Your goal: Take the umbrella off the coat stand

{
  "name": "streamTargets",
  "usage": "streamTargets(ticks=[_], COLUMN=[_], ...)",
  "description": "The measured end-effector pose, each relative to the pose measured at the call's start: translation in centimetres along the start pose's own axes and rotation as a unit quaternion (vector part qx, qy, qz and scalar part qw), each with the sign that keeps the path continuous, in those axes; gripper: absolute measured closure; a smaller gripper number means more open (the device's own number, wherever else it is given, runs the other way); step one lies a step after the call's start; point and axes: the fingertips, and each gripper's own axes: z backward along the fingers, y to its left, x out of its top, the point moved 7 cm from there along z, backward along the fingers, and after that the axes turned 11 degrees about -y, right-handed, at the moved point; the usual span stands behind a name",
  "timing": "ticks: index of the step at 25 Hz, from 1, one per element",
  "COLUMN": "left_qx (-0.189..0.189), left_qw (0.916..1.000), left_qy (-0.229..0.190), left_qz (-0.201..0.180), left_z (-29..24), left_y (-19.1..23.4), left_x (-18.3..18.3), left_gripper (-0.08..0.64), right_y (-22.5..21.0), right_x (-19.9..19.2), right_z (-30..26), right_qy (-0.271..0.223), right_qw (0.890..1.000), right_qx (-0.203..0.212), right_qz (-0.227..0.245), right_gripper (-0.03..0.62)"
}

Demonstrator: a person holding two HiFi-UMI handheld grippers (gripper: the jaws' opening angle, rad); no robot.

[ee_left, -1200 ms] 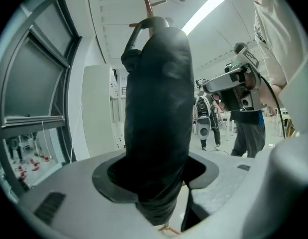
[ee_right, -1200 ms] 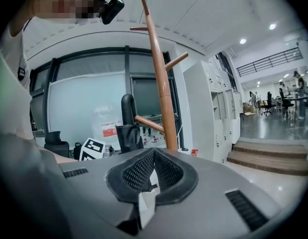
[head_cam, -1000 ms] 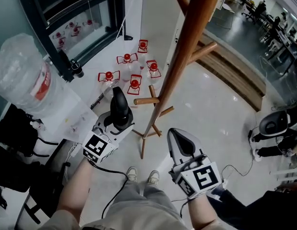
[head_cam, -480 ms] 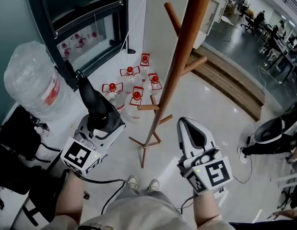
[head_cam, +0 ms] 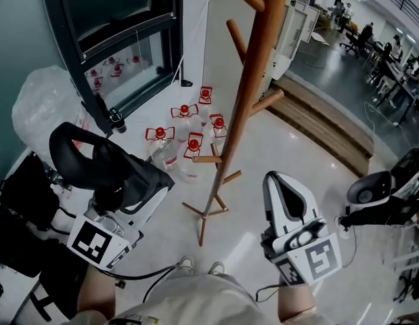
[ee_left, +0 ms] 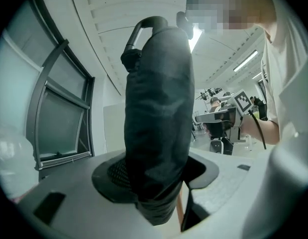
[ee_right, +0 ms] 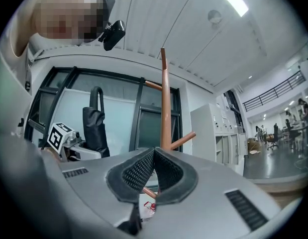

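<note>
Umbrella [ee_left: 158, 108] clamped upright in left tongs [ee_left: 158, 180], handle uppermost, apart from the coat stand [head_cam: 253, 93] to their right; right tongs [ee_right: 154, 176] closed, empty.

We've hauled the left gripper [head_cam: 120, 191] up and off toward the left; the umbrella [head_cam: 111, 171] it's clamped on was pointing in close beside the coat stand's [head_cam: 248, 93] low peg [head_cam: 206, 159] a second ago, and now it's well clear of it, lying across in front of the water jug [head_cam: 33, 107] with its looped handle [head_cam: 75, 128] showing; the right gripper [head_cam: 280, 183] has come up too and drifted a bit right, away from the stand's feet
</note>
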Motion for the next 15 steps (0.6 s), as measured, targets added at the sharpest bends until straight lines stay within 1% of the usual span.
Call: streamTargets(ticks=[4, 11, 15], left_qx=[0.006, 0.018, 0.015], left_qw=[1.0000, 0.9998, 0.9997], left_qy=[-0.008, -0.006, 0.013], left_qz=[-0.001, 0.007, 0.017], left_z=[0.7, 1.3, 1.2], left_y=[-1.0, -3.1, -4.2], left_x=[0.8, 0.1, -1.3], left_gripper=[0.301, 0.301, 0.301], right_y=[0.1, 0.1, 0.0], right_x=[0.6, -1.0, -1.9], right_z=[0.9, 1.9, 2.1], right_qy=[-0.001, 0.018, 0.025], right_qw=[1.000, 1.000, 0.999], right_qx=[0.007, 0.020, 0.028], right_qz=[0.009, -0.005, -0.013], right_gripper=[0.586, 0.586, 0.586])
